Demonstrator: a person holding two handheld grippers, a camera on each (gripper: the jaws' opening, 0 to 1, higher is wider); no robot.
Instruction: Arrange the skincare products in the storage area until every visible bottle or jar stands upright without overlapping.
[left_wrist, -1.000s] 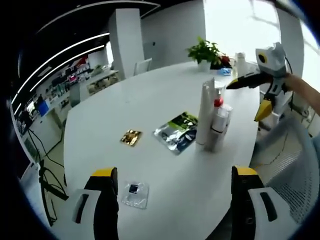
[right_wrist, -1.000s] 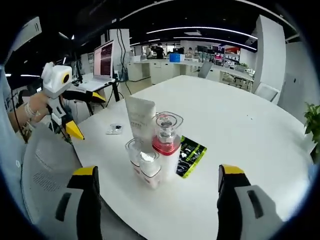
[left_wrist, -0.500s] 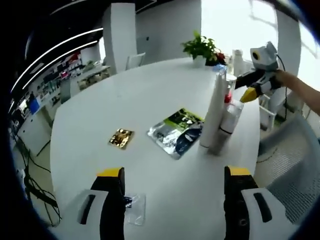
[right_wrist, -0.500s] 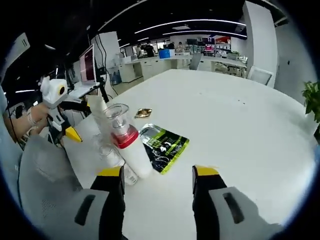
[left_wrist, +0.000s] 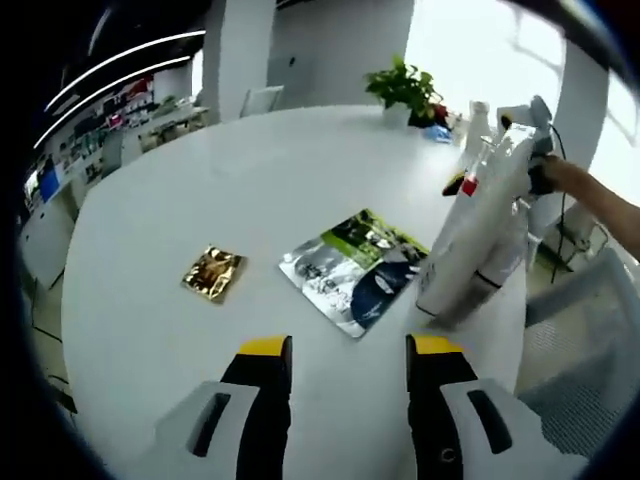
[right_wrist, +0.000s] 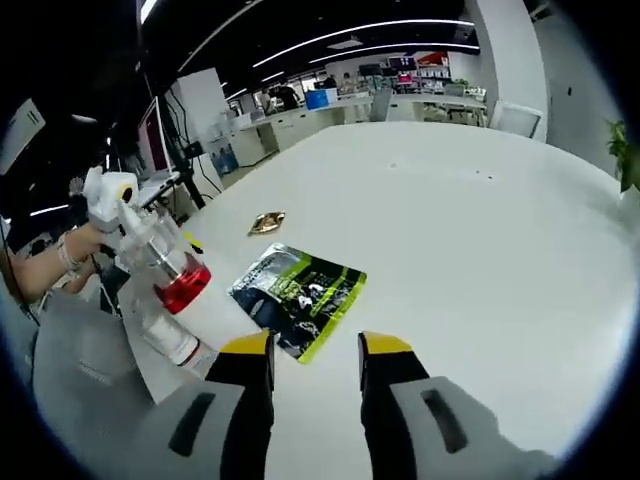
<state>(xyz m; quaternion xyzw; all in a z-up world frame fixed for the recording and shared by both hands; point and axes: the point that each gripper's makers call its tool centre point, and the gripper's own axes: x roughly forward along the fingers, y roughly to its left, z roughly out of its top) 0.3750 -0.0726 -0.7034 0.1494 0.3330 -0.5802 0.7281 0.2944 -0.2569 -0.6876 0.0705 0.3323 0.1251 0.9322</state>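
One green-black pouch (right_wrist: 297, 297), print perhaps unreadable.

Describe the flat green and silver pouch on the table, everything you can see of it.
The pouch is a flat, glossy foil packet lying on the white table. One end is bright green with dark print, the other silvery with a dark blue patch. It looks sealed and slightly crinkled. In the right gripper view it lies just beyond the gripper, green edge nearest. A small gold sachet lies apart from it; the cluster of bottles stands close beside it, contact unclear.
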